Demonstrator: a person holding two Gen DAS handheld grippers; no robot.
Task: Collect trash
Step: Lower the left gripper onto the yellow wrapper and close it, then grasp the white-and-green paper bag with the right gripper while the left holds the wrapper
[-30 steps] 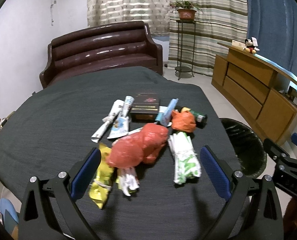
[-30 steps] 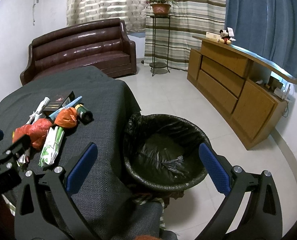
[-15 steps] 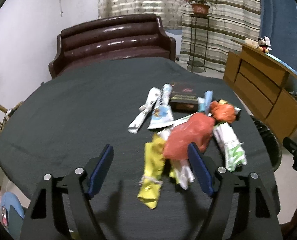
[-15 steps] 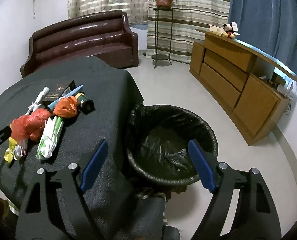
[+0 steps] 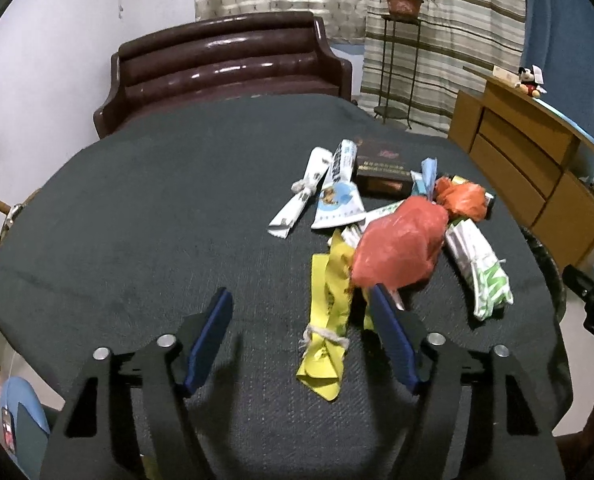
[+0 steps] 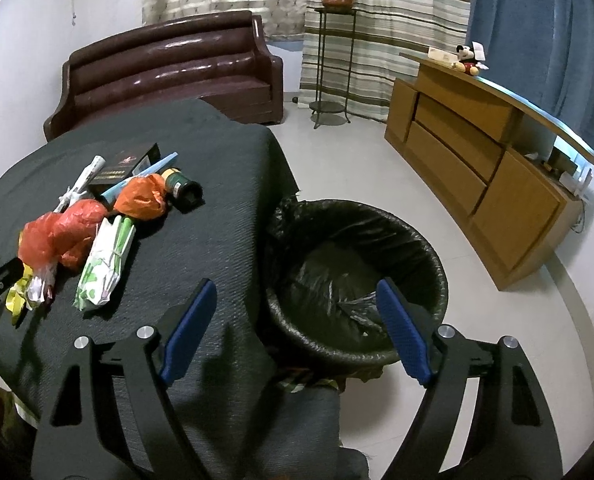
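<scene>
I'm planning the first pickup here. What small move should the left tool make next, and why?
Probably ease the left tool forward and down around the yellow wrapper. It is open and holds nothing, the wrapper already lies between its fingers as the nearest piece of the trash pile, and the lined bin beside the table is open to take it.

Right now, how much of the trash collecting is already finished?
Nothing looks done: the trash bin shows only its black liner. Both the left gripper and the right gripper are open and hold nothing. The whole pile remains on the table, including the red bag and yellow wrapper.
</scene>
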